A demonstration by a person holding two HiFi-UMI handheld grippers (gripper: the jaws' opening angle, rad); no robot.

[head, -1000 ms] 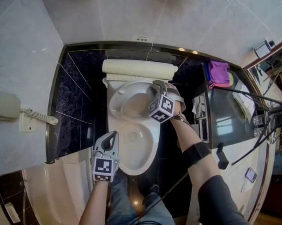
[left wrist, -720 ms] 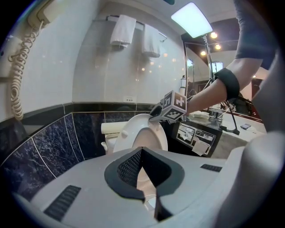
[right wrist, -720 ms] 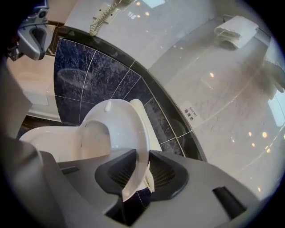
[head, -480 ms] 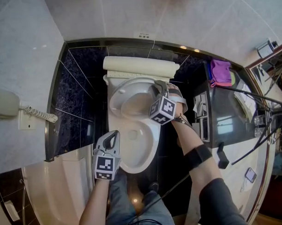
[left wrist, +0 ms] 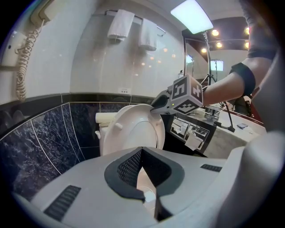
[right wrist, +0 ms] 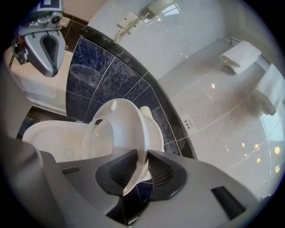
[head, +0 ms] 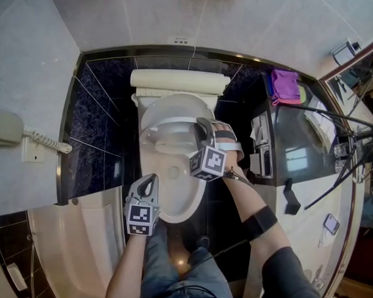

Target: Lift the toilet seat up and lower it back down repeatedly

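Since the earlier frame, the right gripper (head: 204,124) has drawn the toilet seat (head: 166,123) away from the tank (head: 176,81), toward me.

Head view: seat half-raised over the bowl (head: 181,200); left gripper (head: 150,179) near the bowl's front rim.

Left gripper view: I read its jaws together, empty.

Right gripper view: jaws, just closing, clamp the seat's rim.

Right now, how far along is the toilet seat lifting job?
Done: the toilet seat is off the bowl and stands partway up. In hand: the right gripper clamps the seat's rim, its jaws having just closed further on it; the left gripper is shut and empty near the bowl's front. Left: lowering the seat fully, then more lifts. How many cycles are complete cannot be told.
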